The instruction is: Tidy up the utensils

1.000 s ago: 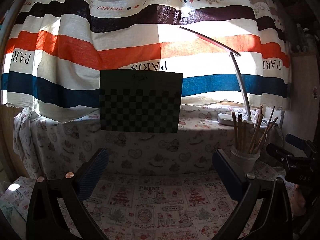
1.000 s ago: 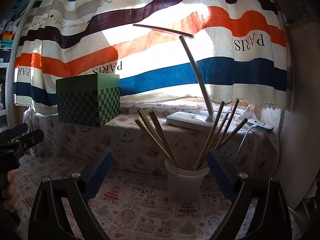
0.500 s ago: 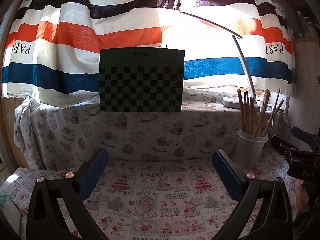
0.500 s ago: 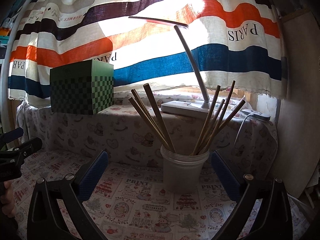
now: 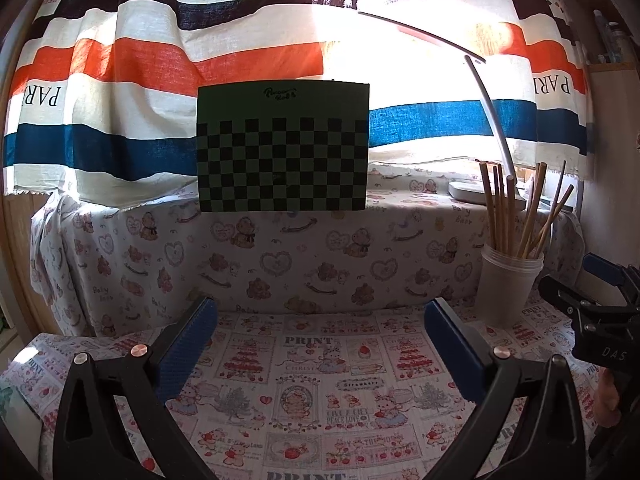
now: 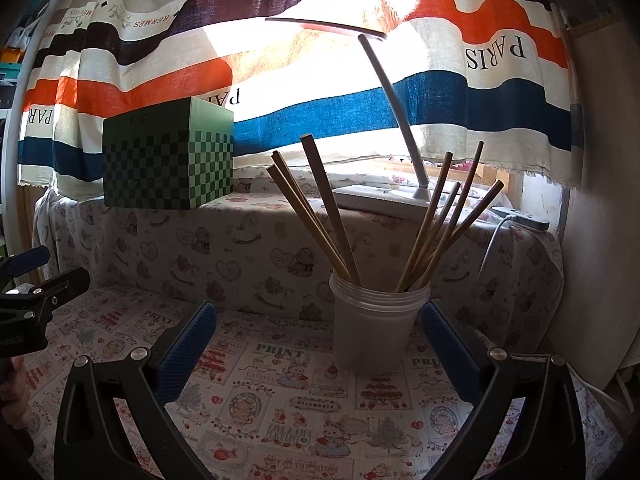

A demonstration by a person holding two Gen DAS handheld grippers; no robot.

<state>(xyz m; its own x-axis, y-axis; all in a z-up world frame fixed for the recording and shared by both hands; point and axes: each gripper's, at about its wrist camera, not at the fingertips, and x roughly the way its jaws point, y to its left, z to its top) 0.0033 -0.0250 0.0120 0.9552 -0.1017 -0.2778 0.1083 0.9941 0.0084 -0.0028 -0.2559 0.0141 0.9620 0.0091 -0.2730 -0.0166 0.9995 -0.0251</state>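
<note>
Right wrist view: right gripper (image 6: 318,344) gapes wide, empty, with the cup (image 6: 376,326) of chopsticks (image 6: 332,216) at one o'clock; left gripper (image 5: 320,348) equally wide, empty.

The left wrist camera sits low over the printed tablecloth (image 5: 320,380), facing straight at the green checkered box (image 5: 282,146) on the raised ledge, with the cup of chopsticks (image 5: 510,280) off to its right and the right gripper (image 5: 592,296) at the frame's right edge. The right wrist camera looks the same general way from further right and close to the cup of chopsticks (image 6: 378,320), which stands almost centred, the box (image 6: 168,160) appearing at an angle on the left and the left gripper (image 6: 36,284) at the left edge. Both views share the box, the cup, the desk lamp (image 5: 486,96) (image 6: 394,120), the striped curtain (image 5: 120,60) (image 6: 500,92) and the cloth-covered surface between them.
</note>
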